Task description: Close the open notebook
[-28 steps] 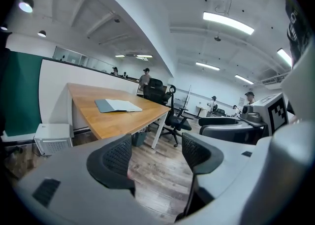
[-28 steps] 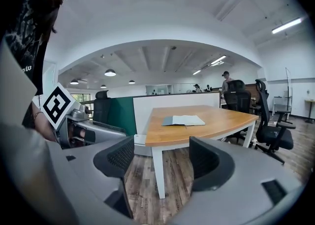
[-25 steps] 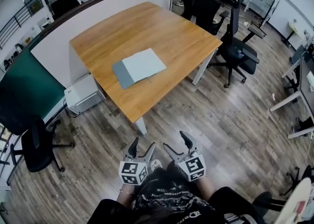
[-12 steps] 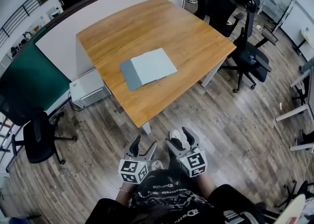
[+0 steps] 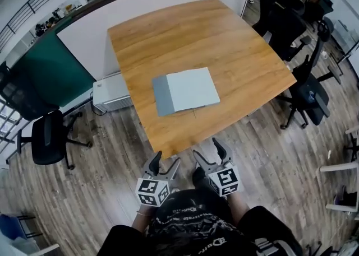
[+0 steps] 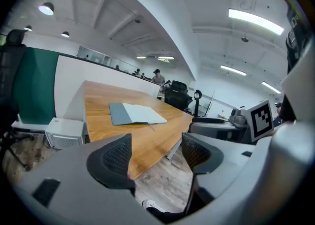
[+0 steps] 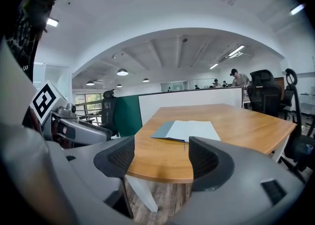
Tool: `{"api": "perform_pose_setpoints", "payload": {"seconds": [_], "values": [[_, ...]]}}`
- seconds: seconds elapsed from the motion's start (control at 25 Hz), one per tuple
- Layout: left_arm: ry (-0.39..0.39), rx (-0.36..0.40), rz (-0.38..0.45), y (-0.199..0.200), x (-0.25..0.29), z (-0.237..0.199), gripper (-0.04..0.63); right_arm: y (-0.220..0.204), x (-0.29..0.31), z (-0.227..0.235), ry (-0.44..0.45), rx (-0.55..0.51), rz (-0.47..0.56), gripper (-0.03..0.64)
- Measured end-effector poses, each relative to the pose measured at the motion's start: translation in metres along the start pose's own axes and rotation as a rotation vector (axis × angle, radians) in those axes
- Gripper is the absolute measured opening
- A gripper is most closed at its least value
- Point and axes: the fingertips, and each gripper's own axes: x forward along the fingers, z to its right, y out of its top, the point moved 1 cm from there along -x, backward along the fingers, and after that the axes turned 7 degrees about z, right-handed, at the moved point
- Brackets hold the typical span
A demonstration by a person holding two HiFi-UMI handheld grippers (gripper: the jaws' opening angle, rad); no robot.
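Note:
The open notebook [image 5: 185, 91] lies flat on the wooden table [image 5: 224, 42], near its front edge: a grey cover on the left, pale pages on the right. It shows too in the left gripper view as notebook [image 6: 135, 113] and in the right gripper view as notebook [image 7: 187, 130]. My left gripper [image 5: 166, 161] and right gripper [image 5: 208, 154] hang over the floor just short of the table's front corner, side by side. Both are open with nothing between the jaws.
A white box unit [image 5: 111, 93] stands on the floor at the table's left side, before a white and green partition [image 5: 73, 53]. Black office chairs stand at the left [image 5: 47, 137] and at the right [image 5: 311, 95]. Wood-plank floor lies all around.
The view has moved toward the table, which now sits closer and more central. Both grippers stay open and low in front of the body.

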Motion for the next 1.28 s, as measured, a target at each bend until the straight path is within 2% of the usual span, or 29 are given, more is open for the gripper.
{"api": "perform_pose_setpoints", "payload": {"seconds": [0.2,0.32,0.52,0.68,0.8,0.92,1.12,1.28], "values": [[0.114,-0.011,0.013,0.014,0.035,-0.015,0.330,0.015,0.038,0.033,0.098,-0.010,-0.011,0.330],[0.168,-0.047,0.034,0.021,0.057,-0.018,0.330,0.022,0.057,0.051,0.173,-0.036,-0.009,0.330],[0.199,-0.037,0.044,0.026,0.096,-0.012,0.331,0.024,0.071,0.077,0.244,-0.048,-0.014,0.328],[0.223,-0.059,0.067,0.028,0.124,-0.010,0.330,0.016,0.081,0.090,0.329,-0.064,-0.041,0.327],[0.231,-0.057,0.061,0.026,0.138,-0.007,0.330,0.018,0.090,0.101,0.340,-0.061,-0.042,0.327],[0.251,-0.128,0.051,0.024,0.143,-0.009,0.330,0.016,0.091,0.107,0.337,-0.046,-0.052,0.325],[0.295,-0.301,0.030,0.028,0.152,-0.028,0.330,0.022,0.097,0.111,0.318,-0.030,-0.058,0.323],[0.357,-0.319,-0.025,0.026,0.162,-0.043,0.328,0.022,0.101,0.113,0.316,-0.033,-0.066,0.321]]}}
